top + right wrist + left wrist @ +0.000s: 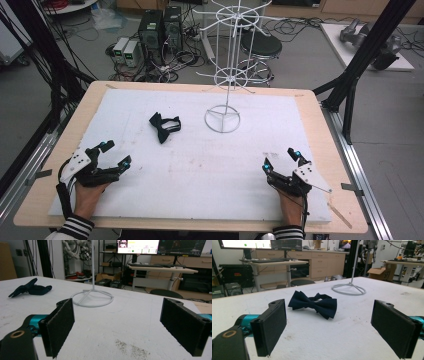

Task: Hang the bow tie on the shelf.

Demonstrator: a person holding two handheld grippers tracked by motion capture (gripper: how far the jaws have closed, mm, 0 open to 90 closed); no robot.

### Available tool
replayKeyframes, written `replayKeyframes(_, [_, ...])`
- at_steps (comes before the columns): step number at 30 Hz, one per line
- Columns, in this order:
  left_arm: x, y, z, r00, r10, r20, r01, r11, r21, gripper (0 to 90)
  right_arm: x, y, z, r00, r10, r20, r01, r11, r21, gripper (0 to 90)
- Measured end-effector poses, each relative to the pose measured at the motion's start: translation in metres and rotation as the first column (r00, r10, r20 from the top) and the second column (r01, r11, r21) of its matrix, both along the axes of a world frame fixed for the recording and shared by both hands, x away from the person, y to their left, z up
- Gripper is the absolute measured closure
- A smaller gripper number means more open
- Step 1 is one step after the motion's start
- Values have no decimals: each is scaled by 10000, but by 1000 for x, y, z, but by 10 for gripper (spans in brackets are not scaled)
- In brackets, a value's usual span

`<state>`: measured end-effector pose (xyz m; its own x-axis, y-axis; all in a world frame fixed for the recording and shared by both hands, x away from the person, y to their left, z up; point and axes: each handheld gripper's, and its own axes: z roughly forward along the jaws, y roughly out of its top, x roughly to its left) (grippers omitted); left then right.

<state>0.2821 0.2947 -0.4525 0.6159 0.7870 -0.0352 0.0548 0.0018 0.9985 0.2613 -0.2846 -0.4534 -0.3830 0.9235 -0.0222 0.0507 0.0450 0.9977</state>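
A dark navy bow tie (164,126) lies flat on the white foam board (190,165), left of centre. In the left gripper view the bow tie (314,303) sits just ahead of the open jaws. A white wire rack stand (223,118) rises from its ring base near the board's far middle; its base ring (92,298) shows ahead in the right gripper view, with the bow tie (30,290) far left. My left gripper (116,153) rests open near the front left. My right gripper (279,159) rests open at the front right. Both hold nothing.
The board covers a wooden table (320,150) with black frame posts (367,45) at the right and left. Computers (160,30), cables and a stool (260,47) stand on the floor beyond the far edge.
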Motion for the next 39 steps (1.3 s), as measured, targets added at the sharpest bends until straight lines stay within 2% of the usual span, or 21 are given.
replayKeyframes(3, [2, -1, 1, 9999, -79, -153, 80, 9999, 78, 132, 0, -1, 0, 10000, 6, 25, -6, 10000, -27, 114])
replayKeyframes(6, [4, 0, 2, 9997, -103, -218, 110, 9994, 325, 132, 0, 0, 0, 10000, 14, 11, -14, 10000, -15, 114])
replayKeyframes(11, [10, -1, 6, 9983, -61, -584, 87, 9990, 434, 132, 0, 0, 0, 10000, 13, -20, -13, 10000, 9, 114])
replayKeyframes(15, [19, -5, 13, 9961, -295, -826, 371, 9952, 909, 132, 0, -1, 0, 10000, -17, 0, 17, 10000, -26, 114])
replayKeyframes(18, [28, -8, 22, 9948, -469, -905, 557, 9937, 969, 133, 0, -1, 0, 10000, -21, -14, 21, 10000, -8, 114])
replayKeyframes(25, [49, -16, 36, 9872, -848, -1348, 972, 9914, 878, 135, 0, -1, 0, 10000, -25, -18, 25, 10000, -19, 114])
replayKeyframes(32, [64, -27, 41, 9807, -1128, -1595, 1319, 9846, 1144, 135, 0, -1, 0, 10000, -17, -11, 17, 10000, -11, 114])
replayKeyframes(34, [70, -29, 43, 9765, -1233, -1766, 1463, 9815, 1233, 135, 0, 0, 0, 9999, -12, -100, 13, 10000, 42, 114])
replayKeyframes(35, [73, -30, 44, 9755, -1227, -1824, 1468, 9812, 1253, 135, 1, -1, 0, 10000, -17, 15, 18, 10000, -40, 114])
replayKeyframes(39, [83, -35, 50, 9723, -1304, -1942, 1602, 9761, 1466, 135, 1, -1, 0, 10000, -14, 11, 14, 10000, -41, 114])
